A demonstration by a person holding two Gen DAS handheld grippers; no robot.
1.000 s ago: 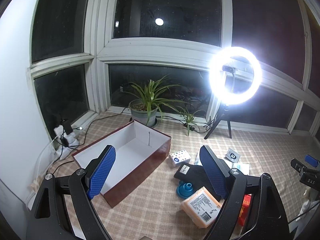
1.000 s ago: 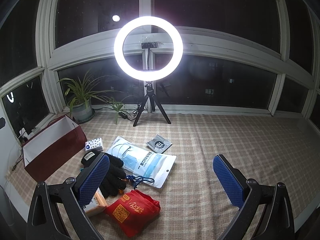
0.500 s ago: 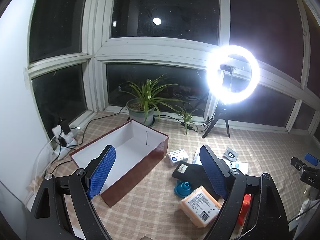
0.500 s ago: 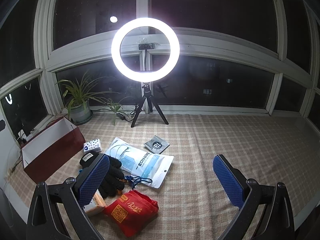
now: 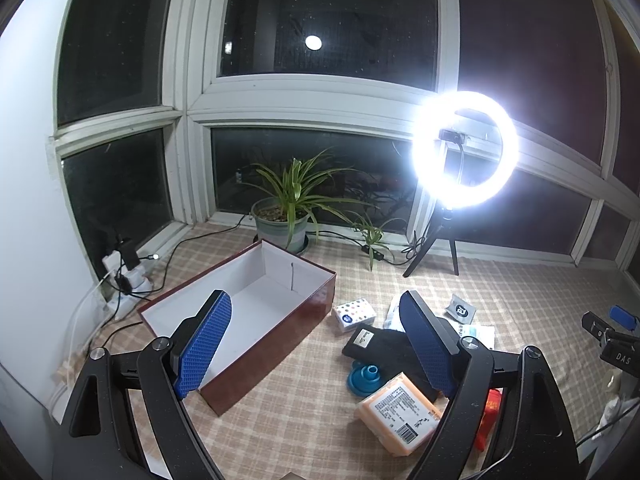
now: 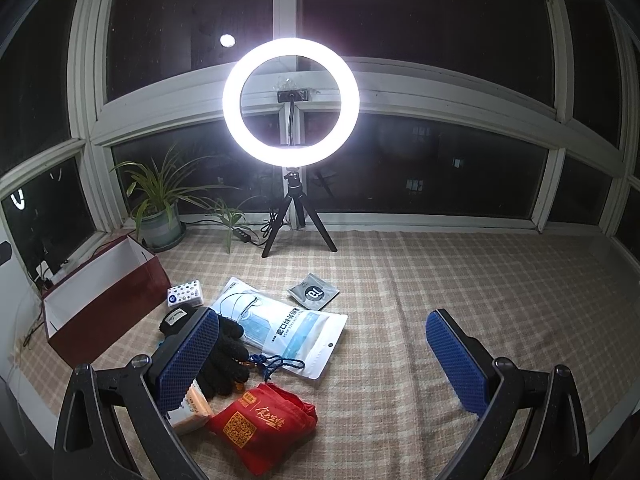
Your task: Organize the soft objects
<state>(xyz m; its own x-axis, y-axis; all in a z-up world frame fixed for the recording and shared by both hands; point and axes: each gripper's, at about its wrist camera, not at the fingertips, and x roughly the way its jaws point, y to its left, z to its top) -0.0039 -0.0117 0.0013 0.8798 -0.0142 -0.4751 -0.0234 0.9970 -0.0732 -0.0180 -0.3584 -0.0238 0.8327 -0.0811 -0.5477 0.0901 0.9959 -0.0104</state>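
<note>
The right tool's [image 6: 324,356] near finger is covering part of the black gloves [image 6: 226,354] and the orange packet [image 6: 194,404], and the left tool's [image 5: 316,344] far finger is cutting off the mask pouch [image 5: 474,330]. Both tools are hovering wide apart, gripping nothing, with bare checked cloth [image 6: 460,280] lying open to the right of the pile. The red-brown box [image 5: 256,308] is sitting open, its white inside bare, just left of the tissue pack [image 5: 354,314], gloves and red bag [image 6: 262,424].

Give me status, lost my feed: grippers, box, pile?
Left gripper open, empty. Right gripper open, empty. Box empty; gloves, mask pack, red bag beside it on cloth. Nothing blocking.
</note>
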